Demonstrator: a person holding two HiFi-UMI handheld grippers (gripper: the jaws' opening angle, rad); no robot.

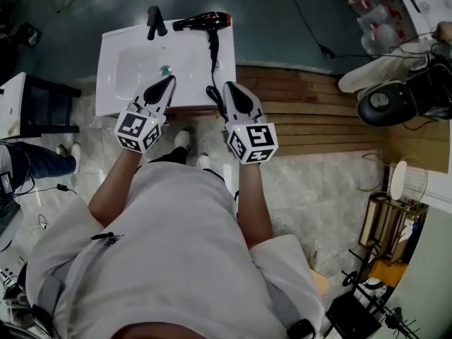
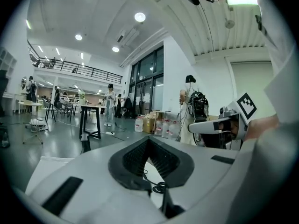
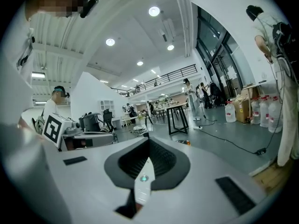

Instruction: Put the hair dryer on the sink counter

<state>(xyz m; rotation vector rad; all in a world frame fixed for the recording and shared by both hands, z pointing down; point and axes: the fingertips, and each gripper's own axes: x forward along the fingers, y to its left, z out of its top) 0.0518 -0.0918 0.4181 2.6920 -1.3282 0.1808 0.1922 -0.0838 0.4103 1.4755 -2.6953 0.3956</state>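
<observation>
A black hair dryer (image 1: 205, 21) lies on the far right corner of the white sink counter (image 1: 127, 90), and its black cord (image 1: 212, 54) trails toward me over the counter's right side. My left gripper (image 1: 168, 80) hovers over the basin's near edge beside the drain (image 1: 165, 70), jaws shut and empty. My right gripper (image 1: 227, 85) hangs over the counter's near right corner, close to the cord, also shut with nothing in it. In the left gripper view the jaws (image 2: 148, 140) meet at the tip; in the right gripper view (image 3: 149, 141) they do too.
A black faucet (image 1: 154, 21) stands at the counter's far edge. A wooden platform (image 1: 311, 111) lies to the right, with a black chair (image 1: 385, 103) beyond it. A dark table (image 1: 42, 108) and another person's leg (image 1: 28, 159) are at the left.
</observation>
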